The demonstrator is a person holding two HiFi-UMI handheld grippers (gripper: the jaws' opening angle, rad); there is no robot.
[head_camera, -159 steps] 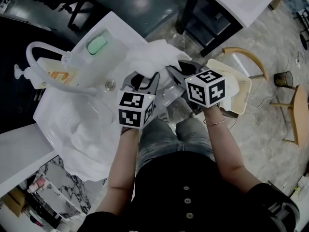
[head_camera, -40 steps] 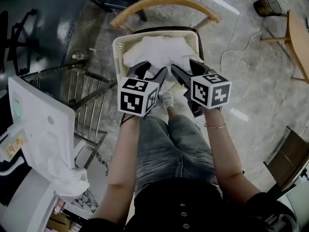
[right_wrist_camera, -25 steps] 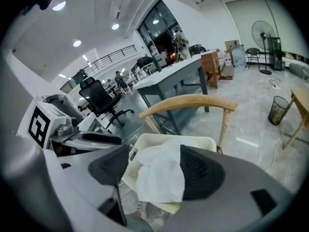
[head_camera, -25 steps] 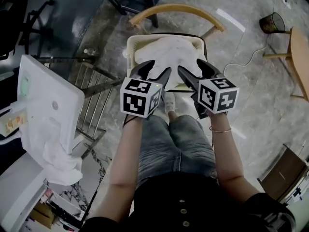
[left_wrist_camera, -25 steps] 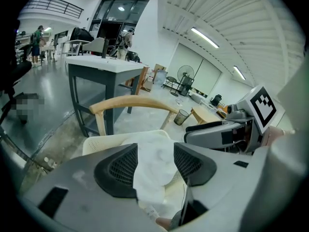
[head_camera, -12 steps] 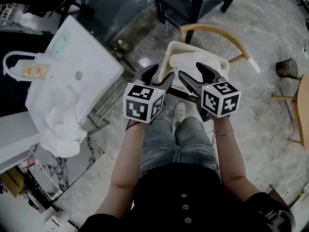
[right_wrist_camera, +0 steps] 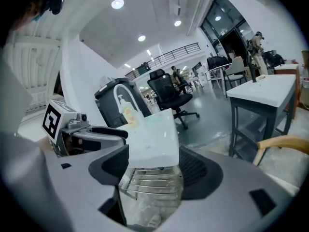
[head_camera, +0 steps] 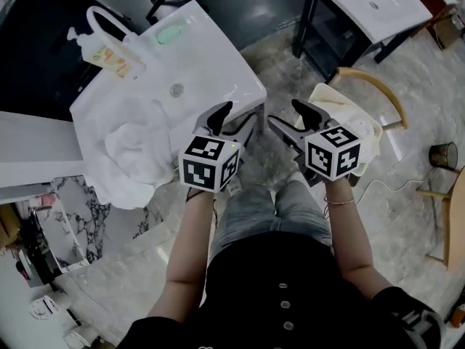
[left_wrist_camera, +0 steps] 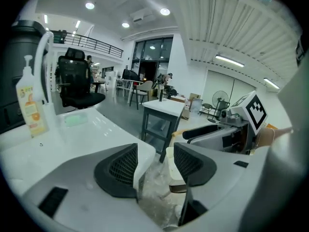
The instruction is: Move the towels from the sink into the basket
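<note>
Several white towels (head_camera: 134, 147) lie heaped in the white sink (head_camera: 211, 78) and hang over its near left edge. To the right, the cream basket (head_camera: 320, 97) stands on a wooden chair with a white towel (head_camera: 361, 124) inside. My left gripper (head_camera: 238, 116) hovers open and empty just off the sink's near right corner. My right gripper (head_camera: 285, 113) hangs beside it, open and empty, between sink and basket. In the left gripper view the jaws (left_wrist_camera: 154, 163) frame the sink's corner; in the right gripper view the jaws (right_wrist_camera: 152, 170) frame the sink (right_wrist_camera: 152, 134) and the metal rack below it.
A soap bottle (head_camera: 109, 53), a curved faucet (head_camera: 102, 19) and a green soap bar (head_camera: 168, 31) sit at the sink's back. A white-topped table (head_camera: 363, 6) stands behind the chair (head_camera: 378, 86). A small bin (head_camera: 442, 155) is on the floor at right.
Both grippers have left the basket, where a towel now lies, and swung left and up to the sink, open and empty. The view has turned with them.
</note>
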